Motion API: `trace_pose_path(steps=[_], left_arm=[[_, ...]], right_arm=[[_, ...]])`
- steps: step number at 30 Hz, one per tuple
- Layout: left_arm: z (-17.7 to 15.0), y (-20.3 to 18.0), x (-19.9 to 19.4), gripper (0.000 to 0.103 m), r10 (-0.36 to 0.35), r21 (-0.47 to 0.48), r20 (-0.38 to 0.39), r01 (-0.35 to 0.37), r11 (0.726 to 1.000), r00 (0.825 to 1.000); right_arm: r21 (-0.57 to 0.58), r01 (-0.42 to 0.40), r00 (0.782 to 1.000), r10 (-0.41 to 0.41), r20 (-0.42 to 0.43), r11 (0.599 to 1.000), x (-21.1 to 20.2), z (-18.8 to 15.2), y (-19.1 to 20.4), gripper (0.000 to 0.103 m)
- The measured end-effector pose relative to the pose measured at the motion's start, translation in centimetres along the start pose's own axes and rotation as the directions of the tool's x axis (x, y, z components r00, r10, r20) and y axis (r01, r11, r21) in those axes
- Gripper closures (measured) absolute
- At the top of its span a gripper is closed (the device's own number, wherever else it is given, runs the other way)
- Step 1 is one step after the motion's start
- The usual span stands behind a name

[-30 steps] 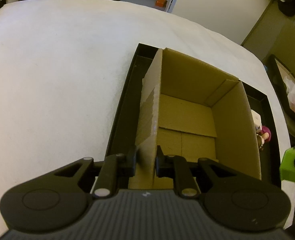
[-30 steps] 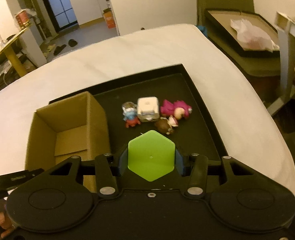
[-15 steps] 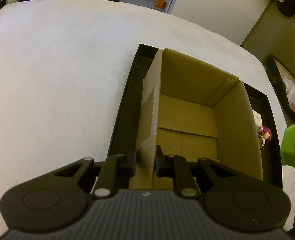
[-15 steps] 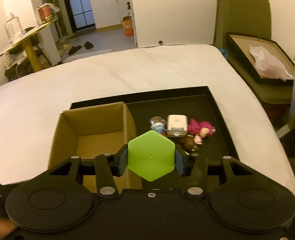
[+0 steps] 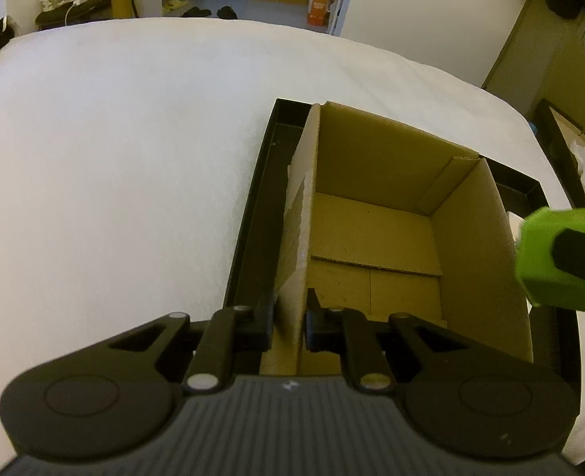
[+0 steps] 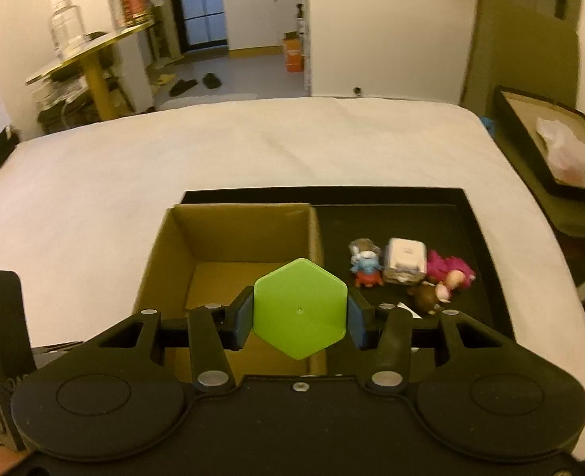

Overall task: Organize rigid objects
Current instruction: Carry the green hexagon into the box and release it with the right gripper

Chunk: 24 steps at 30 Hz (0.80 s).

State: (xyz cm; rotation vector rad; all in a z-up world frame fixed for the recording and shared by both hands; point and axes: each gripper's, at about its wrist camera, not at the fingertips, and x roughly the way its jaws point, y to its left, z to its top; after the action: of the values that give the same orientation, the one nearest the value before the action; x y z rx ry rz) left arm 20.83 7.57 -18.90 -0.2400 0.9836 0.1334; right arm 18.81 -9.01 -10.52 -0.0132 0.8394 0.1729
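Note:
An open, empty cardboard box (image 5: 375,246) stands in the left part of a black tray (image 5: 253,214). My left gripper (image 5: 288,325) is shut on the box's left wall near its front corner. My right gripper (image 6: 299,317) is shut on a green hexagonal block (image 6: 299,307) and holds it above the box's right wall (image 6: 315,238); the block also shows at the right edge of the left wrist view (image 5: 558,258). Small toys lie in the tray's right part (image 6: 486,238): a blue figure (image 6: 366,263), a white cube (image 6: 405,260), a pink figure (image 6: 451,271) and a brown one (image 6: 425,295).
The tray lies on a white-covered table (image 6: 253,146) near its right edge. A second black tray with white paper (image 6: 562,150) stands off the table to the right. A yellow-topped side table with jars (image 6: 90,51) stands behind at left.
My right gripper has carried the green block left and up, from over the toys to above the box's right wall. My left gripper has kept its hold on the box wall.

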Motion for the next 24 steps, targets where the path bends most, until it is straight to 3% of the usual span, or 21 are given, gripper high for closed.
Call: trace_pose_path(steps=[10,24], left_arm=[[0.0,0.6,0.2,0.089,-0.015,-0.037,-0.002,0.015,0.999,1.000],[0.1,1.0,0.4,0.089,-0.024,-0.075,-0.004,0.024,0.997,1.000]], right_arm=[[-0.082,-0.113,0.994,0.112,-0.015,0.990,2.3,0.5,2.5,0.056],[-0.161,-0.193,0.981,0.194,-0.013,0.968,4.9,1.9,4.6,0.056]])
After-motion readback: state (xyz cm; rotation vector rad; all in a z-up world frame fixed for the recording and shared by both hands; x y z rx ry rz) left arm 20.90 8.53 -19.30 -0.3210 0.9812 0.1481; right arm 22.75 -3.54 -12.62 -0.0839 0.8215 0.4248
